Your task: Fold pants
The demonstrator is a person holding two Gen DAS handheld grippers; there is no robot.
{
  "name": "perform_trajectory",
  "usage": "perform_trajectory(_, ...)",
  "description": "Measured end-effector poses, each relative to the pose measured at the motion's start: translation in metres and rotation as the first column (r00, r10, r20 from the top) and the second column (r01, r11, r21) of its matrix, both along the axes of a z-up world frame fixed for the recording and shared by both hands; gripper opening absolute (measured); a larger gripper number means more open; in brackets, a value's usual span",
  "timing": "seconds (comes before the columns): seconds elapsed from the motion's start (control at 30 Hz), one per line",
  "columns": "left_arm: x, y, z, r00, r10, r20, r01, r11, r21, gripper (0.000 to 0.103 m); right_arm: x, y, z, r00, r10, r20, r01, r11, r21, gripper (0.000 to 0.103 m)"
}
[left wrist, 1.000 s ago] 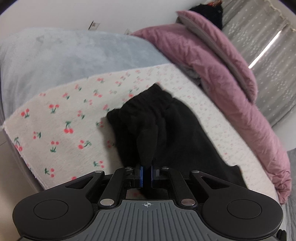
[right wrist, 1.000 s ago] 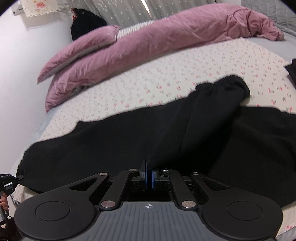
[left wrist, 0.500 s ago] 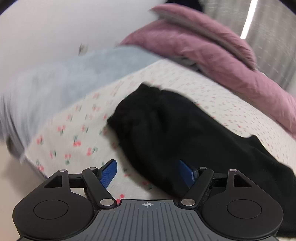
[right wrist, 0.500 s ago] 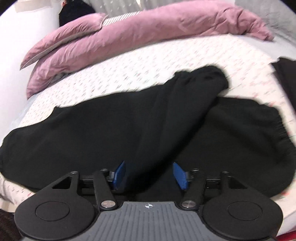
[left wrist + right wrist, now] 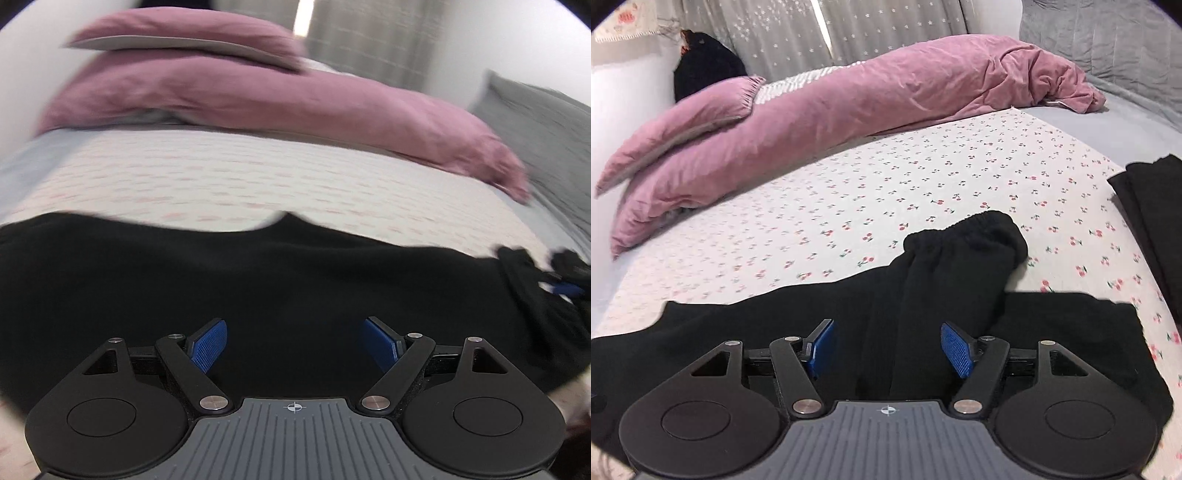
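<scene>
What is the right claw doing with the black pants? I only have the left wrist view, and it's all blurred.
Observer: The right claw has its jaws opening. A fold of the black soft-cloth pants lies loose between its blue pads, not pinched.
Operator: Where does that leg lie?
Observer: Folded across the rest of the pants. Its gathered elastic cuff rests on the white cherry-print bedsheet, toward the rumpled pink quilt.
Operator: Anything else nearby?
Observer: Another black folded garment lies at the sheet's right edge, apart from the pants.

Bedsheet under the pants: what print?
White bedsheet with small red cherries; clearest in the right wrist view.
</scene>
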State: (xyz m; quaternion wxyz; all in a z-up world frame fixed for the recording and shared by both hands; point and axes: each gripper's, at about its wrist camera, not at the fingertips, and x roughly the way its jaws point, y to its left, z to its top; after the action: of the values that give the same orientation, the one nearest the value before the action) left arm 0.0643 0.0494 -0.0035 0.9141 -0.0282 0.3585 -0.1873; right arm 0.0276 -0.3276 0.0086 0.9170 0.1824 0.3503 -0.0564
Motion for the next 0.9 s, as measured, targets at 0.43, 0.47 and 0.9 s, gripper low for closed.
perform_trajectory(0.43, -0.005, -0.078, -0.069, 0.932, -0.348, 0.105, 0.355, 0.933, -0.058, 0.086, 0.024, -0.006, -0.036, 0.999, -0.041, 0.013, 0.042, 0.996, -0.077, 0.004)
perform_trajectory(0.47, -0.007, -0.081, -0.067, 0.931, -0.350, 0.104, 0.356, 0.933, -0.046, 0.086, 0.017, -0.013, -0.035, 0.998, -0.062, 0.027, 0.063, 0.996, -0.056, 0.004)
perform_trajectory(0.9, -0.019, -0.099, -0.064, 0.908, -0.404, 0.108, 0.402, 0.915, 0.044, 0.086, -0.114, -0.101, -0.049, 0.943, -0.333, -0.008, 0.330, 0.931, 0.154, 0.007)
